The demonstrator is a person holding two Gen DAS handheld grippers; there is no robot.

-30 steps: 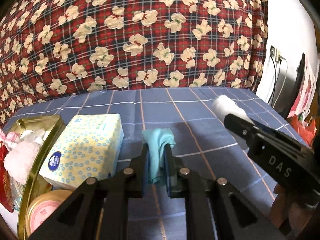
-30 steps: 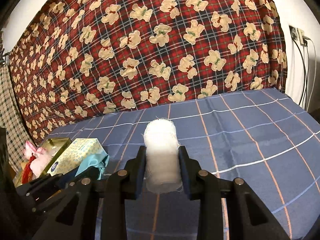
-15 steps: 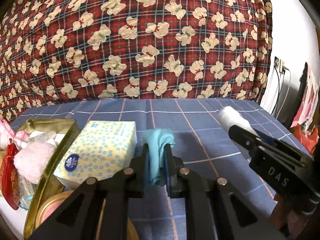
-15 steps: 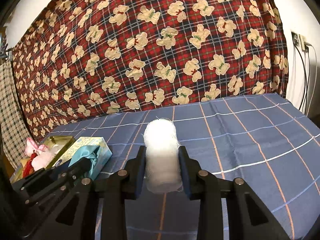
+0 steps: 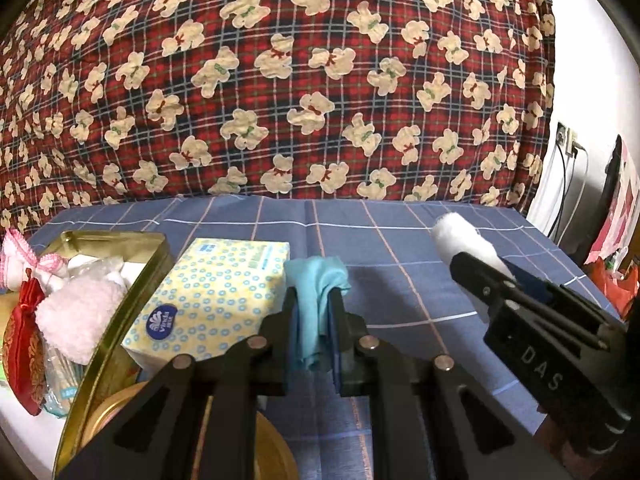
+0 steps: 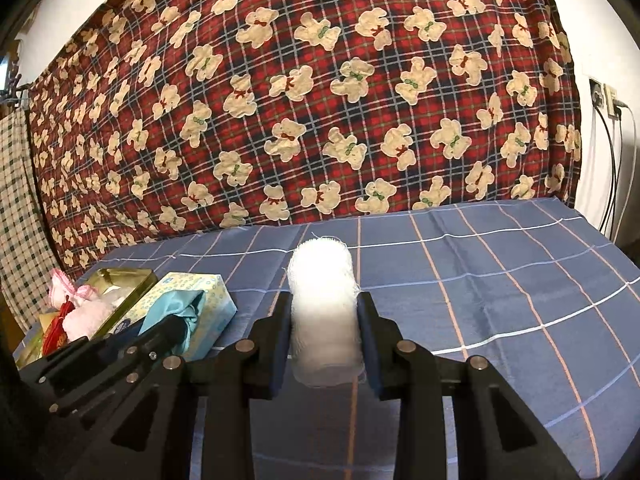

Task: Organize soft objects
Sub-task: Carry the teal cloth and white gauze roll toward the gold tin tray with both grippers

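- Both grippers hold their grips unchanged; more of the gold tin (image 5: 120, 304) shows now.
- Left gripper (image 5: 314, 320) fingers clamp one teal cloth (image 5: 316, 292).
- Right gripper (image 6: 324, 336) fingers clamp one white gauze roll (image 6: 322, 304).
- One tissue box (image 5: 216, 292) sits near the counter's (image 6: 500, 280) left edge.

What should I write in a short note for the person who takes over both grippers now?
Left gripper: shut on the teal cloth.
Right gripper: shut on the white gauze roll.
Gold tin, at left, already holds a pink fluffy item and others; the tissue box lies beside it.
Left to do: put away cloth and roll, probably in the tin.
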